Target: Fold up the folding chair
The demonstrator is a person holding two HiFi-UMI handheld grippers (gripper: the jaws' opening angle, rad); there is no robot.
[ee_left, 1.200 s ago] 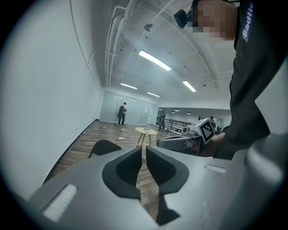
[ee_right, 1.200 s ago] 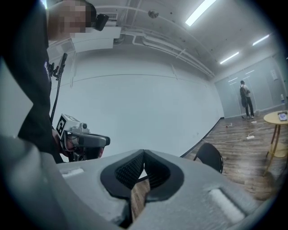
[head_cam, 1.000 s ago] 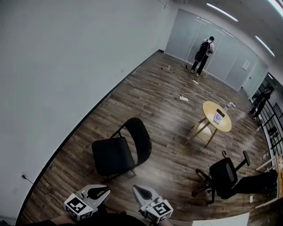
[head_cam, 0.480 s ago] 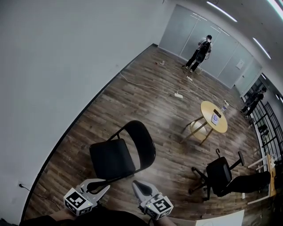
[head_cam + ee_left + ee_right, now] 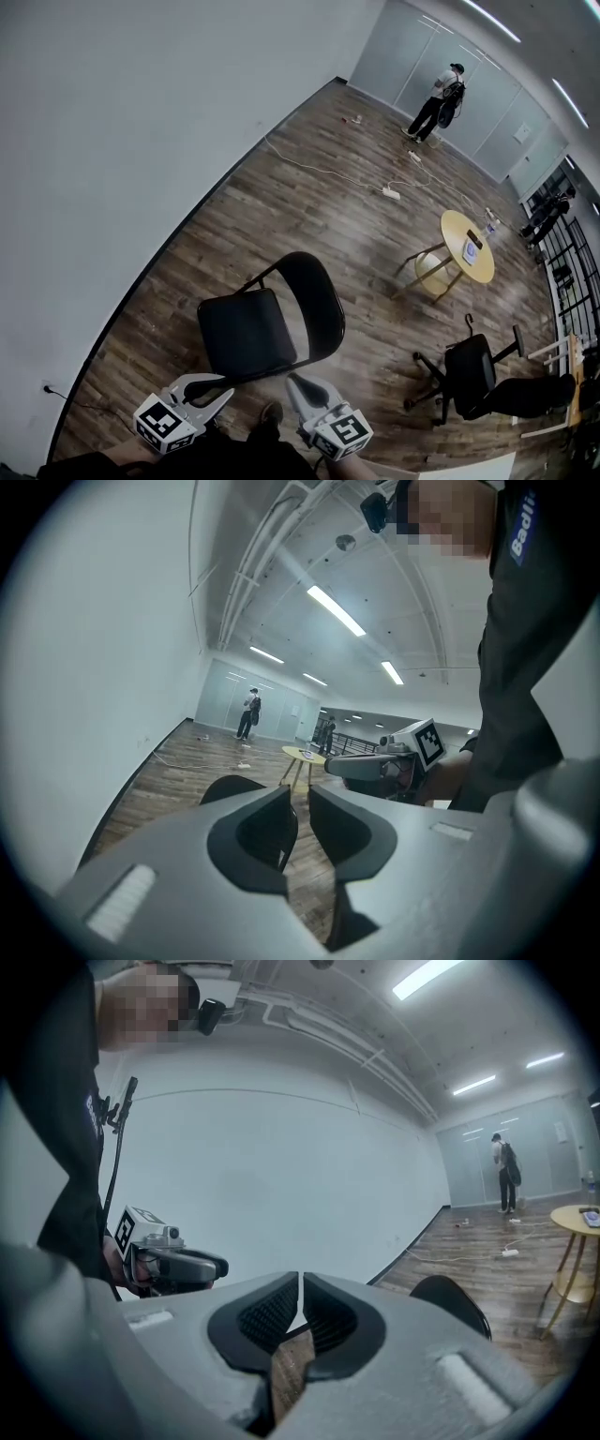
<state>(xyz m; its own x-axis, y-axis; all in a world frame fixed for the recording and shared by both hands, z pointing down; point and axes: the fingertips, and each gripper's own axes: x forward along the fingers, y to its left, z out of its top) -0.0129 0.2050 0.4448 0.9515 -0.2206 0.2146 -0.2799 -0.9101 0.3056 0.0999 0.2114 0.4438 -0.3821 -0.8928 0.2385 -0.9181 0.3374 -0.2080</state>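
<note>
Chair (image 5: 246,333) stands unfolded on the floor (image 5: 309,206) just ahead of both tools. It looks stiff and fairly light, best taken by the backrest (image 5: 314,300) top and seat front. Left tool (image 5: 223,389) has just opened slightly and is empty; right tool (image 5: 295,384) is closed and empty.

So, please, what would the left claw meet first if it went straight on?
Probably the black padded folding chair just ahead; the left claw has just been opening, nothing between its jaws; depth is unclear.
</note>
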